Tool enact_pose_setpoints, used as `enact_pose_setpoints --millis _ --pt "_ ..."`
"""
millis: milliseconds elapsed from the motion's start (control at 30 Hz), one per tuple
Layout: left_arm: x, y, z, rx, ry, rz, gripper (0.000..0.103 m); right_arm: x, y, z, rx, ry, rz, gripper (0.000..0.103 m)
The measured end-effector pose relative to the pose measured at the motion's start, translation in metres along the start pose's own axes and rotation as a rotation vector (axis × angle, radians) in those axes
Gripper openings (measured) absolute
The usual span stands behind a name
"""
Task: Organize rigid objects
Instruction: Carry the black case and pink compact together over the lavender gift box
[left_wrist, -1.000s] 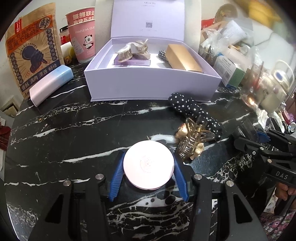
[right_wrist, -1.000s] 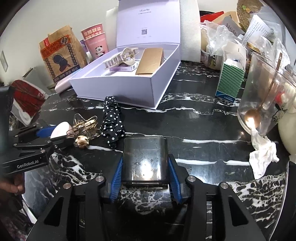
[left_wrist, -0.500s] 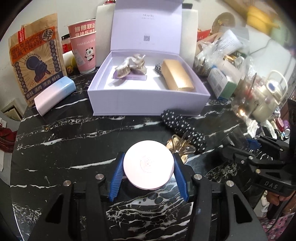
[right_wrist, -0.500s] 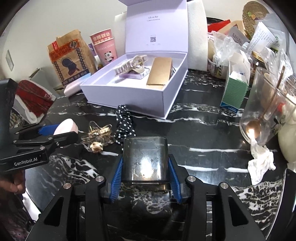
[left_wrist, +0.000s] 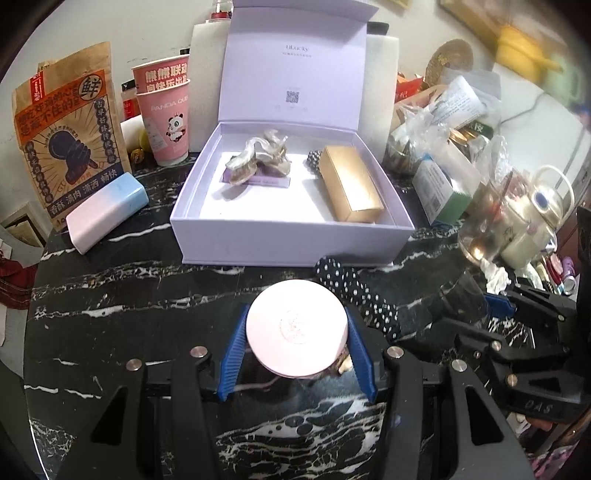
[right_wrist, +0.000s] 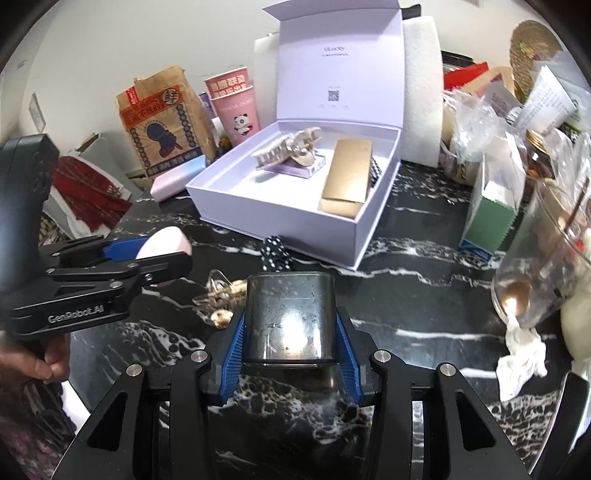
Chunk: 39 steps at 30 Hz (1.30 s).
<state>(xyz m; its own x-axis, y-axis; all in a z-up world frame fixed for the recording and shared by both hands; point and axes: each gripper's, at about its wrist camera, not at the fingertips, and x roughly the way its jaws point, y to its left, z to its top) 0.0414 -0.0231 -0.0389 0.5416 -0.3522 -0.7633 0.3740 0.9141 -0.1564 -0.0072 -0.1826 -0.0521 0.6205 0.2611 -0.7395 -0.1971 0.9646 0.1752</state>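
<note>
Pink round compact (left_wrist: 297, 328) is clenched between the left gripper (left_wrist: 297, 354)'s blue pads (left_wrist: 232, 360), held above the black marble table (left_wrist: 110, 314), in front of the open lilac box (left_wrist: 288, 240). Dark smoky square case (right_wrist: 290, 317) sits in the right gripper (right_wrist: 291, 350), pads pressed on both its sides, also off the table.

Box already holds a pale claw clip (left_wrist: 258, 157) on a small purple card and a gold carton (left_wrist: 351, 184), with something polka-dot tucked behind the carton. Bare floor shows at the front-left of the box.

Left out on the marble: polka-dot fabric piece (left_wrist: 354, 291) and gold claw clip (right_wrist: 221, 299), both between the grippers and the box front wall.

Step, as I read it: both items picked, in transit to the box. Next calls for carrying them over the front wall, then lowering into the free floor without knocking the claw clip or carton. Two grippers side by side are tight for that opening, so probably one at a time.
</note>
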Motion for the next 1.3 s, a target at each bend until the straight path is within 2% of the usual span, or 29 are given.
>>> enact_pose_setpoints --millis 467,1300 --pt "-0.002 0.007 0.039 -0.004 -0.031 0.008 0.05 0.002 0.0 0.035 -0.046 -0.017 0.009 0.045" --pt "0.005 0.015 0.114 0.038 -0.104 0.025 0.05 -0.003 -0.01 0.116 -0.174 -0.126 -0.035 0.045"
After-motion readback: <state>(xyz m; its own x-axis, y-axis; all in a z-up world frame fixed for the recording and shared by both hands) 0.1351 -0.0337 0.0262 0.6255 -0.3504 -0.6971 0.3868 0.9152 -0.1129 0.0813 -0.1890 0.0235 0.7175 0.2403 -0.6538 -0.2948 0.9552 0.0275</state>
